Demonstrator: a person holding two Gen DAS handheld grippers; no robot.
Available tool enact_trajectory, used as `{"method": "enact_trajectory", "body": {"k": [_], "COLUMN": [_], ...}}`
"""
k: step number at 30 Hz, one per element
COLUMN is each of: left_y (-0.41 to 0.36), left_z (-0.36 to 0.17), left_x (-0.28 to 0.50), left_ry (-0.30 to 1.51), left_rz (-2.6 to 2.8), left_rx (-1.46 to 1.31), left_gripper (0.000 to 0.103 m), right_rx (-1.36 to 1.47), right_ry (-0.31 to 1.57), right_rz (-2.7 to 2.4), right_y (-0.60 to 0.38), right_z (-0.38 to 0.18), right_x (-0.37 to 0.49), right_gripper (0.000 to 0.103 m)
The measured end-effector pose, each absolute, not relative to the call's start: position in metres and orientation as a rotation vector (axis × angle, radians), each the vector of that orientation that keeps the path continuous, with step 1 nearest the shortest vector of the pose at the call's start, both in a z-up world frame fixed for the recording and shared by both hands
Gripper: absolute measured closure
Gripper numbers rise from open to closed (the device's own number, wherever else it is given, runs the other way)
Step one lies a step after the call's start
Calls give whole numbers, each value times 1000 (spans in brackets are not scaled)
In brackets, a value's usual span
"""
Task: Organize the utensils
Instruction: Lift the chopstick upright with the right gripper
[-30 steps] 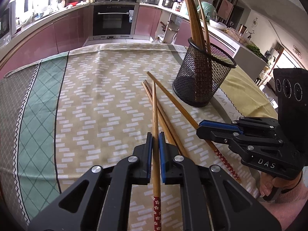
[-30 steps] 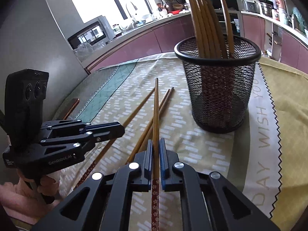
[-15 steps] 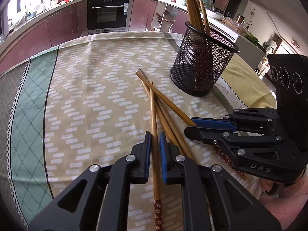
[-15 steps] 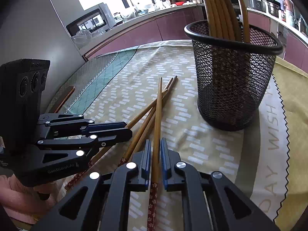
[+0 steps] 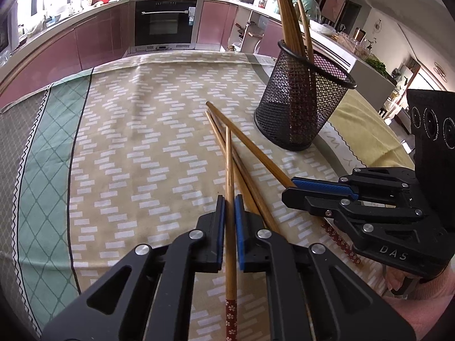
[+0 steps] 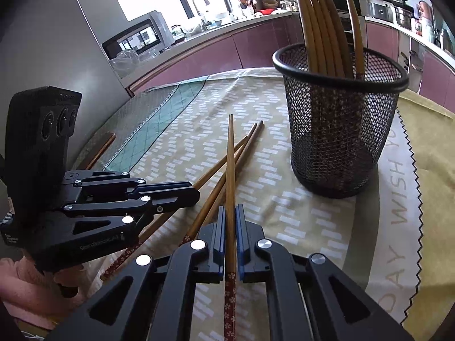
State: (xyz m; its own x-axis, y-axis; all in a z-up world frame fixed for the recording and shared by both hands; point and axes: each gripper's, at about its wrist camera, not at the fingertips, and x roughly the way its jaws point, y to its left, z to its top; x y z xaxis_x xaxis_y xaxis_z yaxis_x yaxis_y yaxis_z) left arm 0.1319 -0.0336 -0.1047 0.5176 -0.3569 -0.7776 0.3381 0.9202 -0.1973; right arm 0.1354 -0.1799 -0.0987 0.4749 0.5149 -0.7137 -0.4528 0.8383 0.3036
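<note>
Chopsticks, wooden with red floral-patterned ends: one chopstick is clamped between the blue pads of the left gripper, its plain tip pointing toward the far edge of the table; a second chopstick is clamped in the same manner by the right gripper. Both grippers' jaws are closed on their sticks, and both point downward at a slant over the near part of the table. Two further chopsticks lie loose on the patterned tablecloth, crossed beneath the held ones, their tips directed toward the far edge. A black mesh holder stands upright on the cloth, nearer the right edge of the table and just beyond the loose sticks; it contains several chopsticks leaning against its rim. In the left wrist view the right gripper appears at the right, beside the loose sticks; in the right wrist view the left gripper appears at the left. Kitchen cabinets stand beyond the table.
</note>
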Motion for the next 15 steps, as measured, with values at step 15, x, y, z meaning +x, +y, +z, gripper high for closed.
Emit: {"method": "enact_trajectory", "body": {"k": [15], "left_y": [-27], "left_z": [-67], "left_x": [115], "left_ry": [845], "left_rz": [-473], "left_rx": [-51], "left_gripper": [95], "right_rx": [105], "right_ry": [800], "right_rz": [614], "right_y": [-198], "right_z": [-67], "right_x": [116], "right_gripper": [97]}}
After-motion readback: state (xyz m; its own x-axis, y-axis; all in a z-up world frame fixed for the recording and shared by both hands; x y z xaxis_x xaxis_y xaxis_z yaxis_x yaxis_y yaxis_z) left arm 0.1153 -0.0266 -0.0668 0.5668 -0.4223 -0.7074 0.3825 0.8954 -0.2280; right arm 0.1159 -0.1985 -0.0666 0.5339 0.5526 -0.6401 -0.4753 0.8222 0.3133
